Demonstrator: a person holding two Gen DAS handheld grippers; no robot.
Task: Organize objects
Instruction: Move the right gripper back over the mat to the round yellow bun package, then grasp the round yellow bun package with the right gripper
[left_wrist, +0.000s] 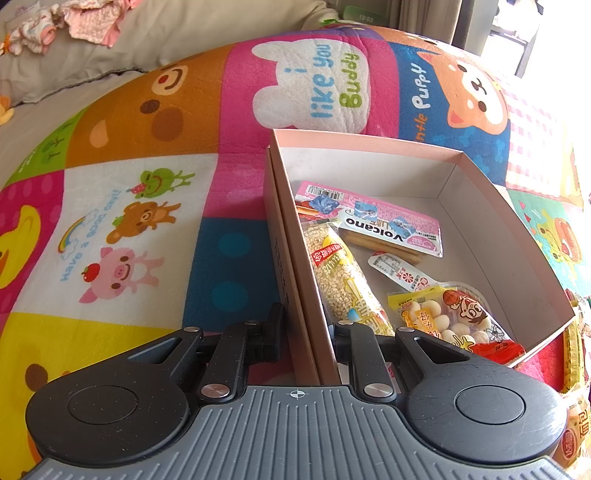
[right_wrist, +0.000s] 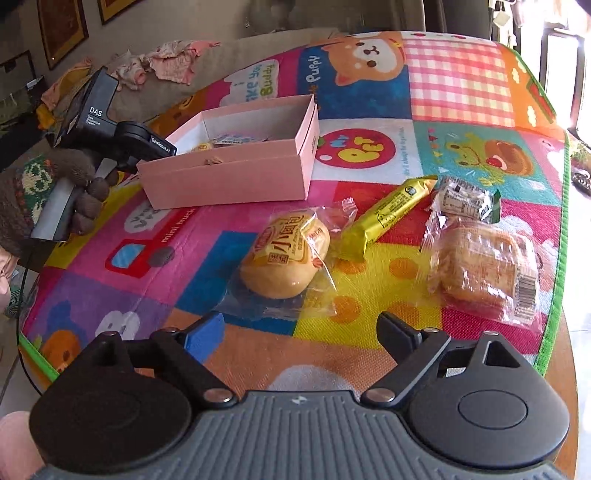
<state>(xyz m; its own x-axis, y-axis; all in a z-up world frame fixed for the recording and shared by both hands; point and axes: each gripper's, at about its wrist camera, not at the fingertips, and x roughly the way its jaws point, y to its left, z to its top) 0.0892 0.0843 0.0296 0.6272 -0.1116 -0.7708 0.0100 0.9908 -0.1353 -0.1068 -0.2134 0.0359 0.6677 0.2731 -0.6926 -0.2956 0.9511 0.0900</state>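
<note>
A pink cardboard box sits on the cartoon play mat; it also shows in the right wrist view. Inside lie a pink "Volcano" packet, a puffed-grain bar, a small white sachet and a bag of round biscuits. My left gripper is shut on the box's near side wall, one finger outside, one inside. My right gripper is open and empty, just short of a wrapped yellow bun. A yellow bar, a wrapped pastry and a small clear packet lie beyond.
The mat covers a round table with its green edge at the right. A beige sofa with heaped clothes stands behind. The left gripper's body and gloved hand show left of the box.
</note>
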